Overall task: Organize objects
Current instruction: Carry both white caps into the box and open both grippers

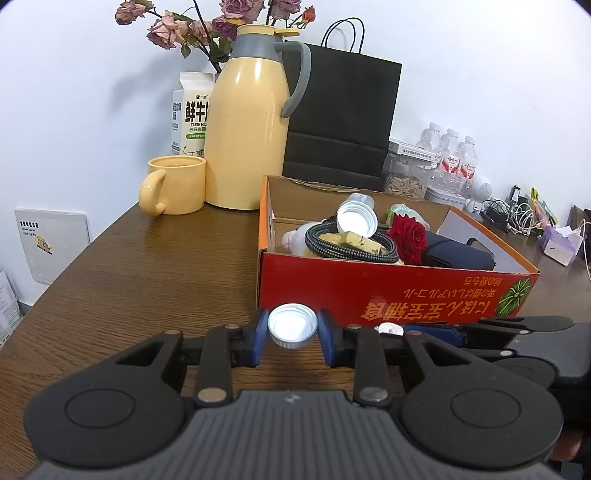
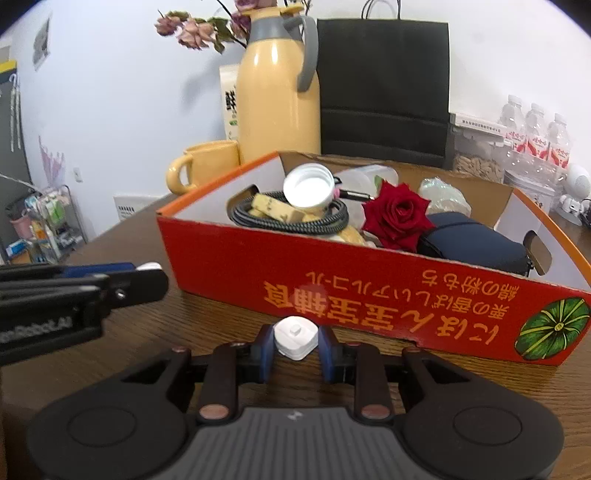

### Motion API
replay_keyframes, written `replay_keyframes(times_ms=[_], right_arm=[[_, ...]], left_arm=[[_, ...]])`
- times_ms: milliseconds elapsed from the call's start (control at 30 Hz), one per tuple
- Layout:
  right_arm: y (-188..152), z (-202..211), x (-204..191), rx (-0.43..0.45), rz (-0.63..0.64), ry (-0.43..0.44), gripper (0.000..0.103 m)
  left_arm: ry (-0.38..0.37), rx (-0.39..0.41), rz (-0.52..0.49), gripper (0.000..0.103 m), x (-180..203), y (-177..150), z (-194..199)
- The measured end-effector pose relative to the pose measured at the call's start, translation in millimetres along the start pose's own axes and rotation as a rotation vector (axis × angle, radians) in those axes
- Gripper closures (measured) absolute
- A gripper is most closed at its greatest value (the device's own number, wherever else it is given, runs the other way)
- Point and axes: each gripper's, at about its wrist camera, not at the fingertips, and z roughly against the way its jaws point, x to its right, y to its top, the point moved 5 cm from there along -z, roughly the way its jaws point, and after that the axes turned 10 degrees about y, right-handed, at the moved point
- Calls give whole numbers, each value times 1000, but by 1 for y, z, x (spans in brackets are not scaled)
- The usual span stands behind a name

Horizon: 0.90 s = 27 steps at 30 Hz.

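A brown wood-grain table [image 1: 147, 266] is standing against a white wall, and you are working at its near edge. A red cardboard box [image 1: 369, 291] with orange trim is sitting in the middle of it, open at the top. Inside the box a white bottle cap [image 1: 356, 218] is lying tilted on a coiled black cable [image 1: 351, 253], with a red rose [image 1: 408, 236] just beside them and a dark blue pouch [image 1: 458, 254] to the right of the rose.

Behind the box a yellow thermos jug [image 1: 247, 122] is standing upright, with a yellow mug [image 1: 177, 184] just to its left, a milk carton [image 1: 190, 114] behind it and a black paper bag [image 1: 343, 114] to its right. Dried pink flowers [image 1: 170, 26] are showing above the jug. Water bottles [image 1: 450, 155] are standing further right along the wall.

Your left gripper [image 1: 292, 332] is pinching a silver-white round cap [image 1: 292, 328] between its blue pads, in front of the box's left corner and above the table.

Your right gripper [image 2: 296, 341] is holding a small white square plug [image 2: 296, 338] in front of the box's long red side; its blue pads are pressing on both flanks of the plug. The left gripper's side is showing at the left edge of the right wrist view, near but apart.
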Motion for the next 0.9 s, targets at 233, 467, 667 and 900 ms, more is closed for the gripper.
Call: replay_keyframes(times_ms=[233, 467, 667, 900], right_arm=[[1, 22, -12, 88, 47, 58, 78], [14, 49, -4, 190, 40, 77, 78], [41, 68, 31, 254, 61, 3, 78], [77, 80, 64, 313, 125, -81, 78]], left_arm=[[-2, 8, 9, 73, -1, 0, 0], [-13, 70, 22, 73, 0, 6, 10], [-40, 137, -21, 73, 20, 26, 24], [-68, 191, -46, 73, 55, 67, 17]])
